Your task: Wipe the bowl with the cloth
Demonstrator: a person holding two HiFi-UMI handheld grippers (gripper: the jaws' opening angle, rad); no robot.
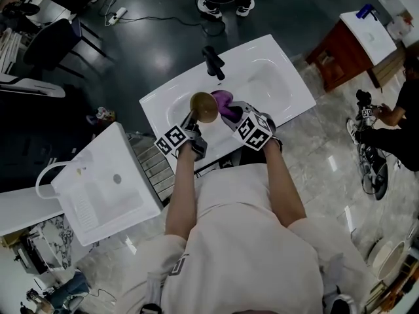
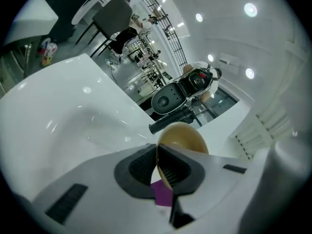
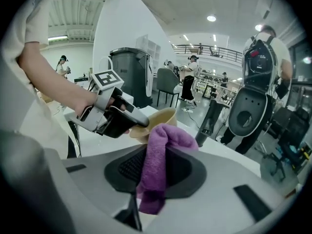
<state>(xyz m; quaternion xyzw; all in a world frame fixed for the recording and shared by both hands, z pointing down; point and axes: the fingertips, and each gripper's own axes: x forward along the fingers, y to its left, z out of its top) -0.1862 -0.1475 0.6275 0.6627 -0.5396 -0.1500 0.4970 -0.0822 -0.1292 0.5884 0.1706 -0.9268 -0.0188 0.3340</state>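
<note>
**Over the white basin: bowl pinched, cloth brought up to it**

White glazed ceramic, the sink counter (image 1: 291,100) lies under both tools, so anything wiped off would fall into the basin. Its black faucet (image 1: 213,62) stands at twelve o'clock from the work.

The left gripper (image 2: 157,165) has its jaws pressed onto the rim of the small tan round bowl (image 2: 187,135). It holds the bowl tipped in the air above the basin, seemingly so that it faces the other tool.

At three o'clock from the bowl, the right gripper (image 3: 151,172) pinches a fluffy purple cloth (image 3: 163,150). The cloth is bunched into a pad that looks to sit against the bowl's edge.

The bowl looks smooth, matte and empty, with no smear that I can make out.
</note>
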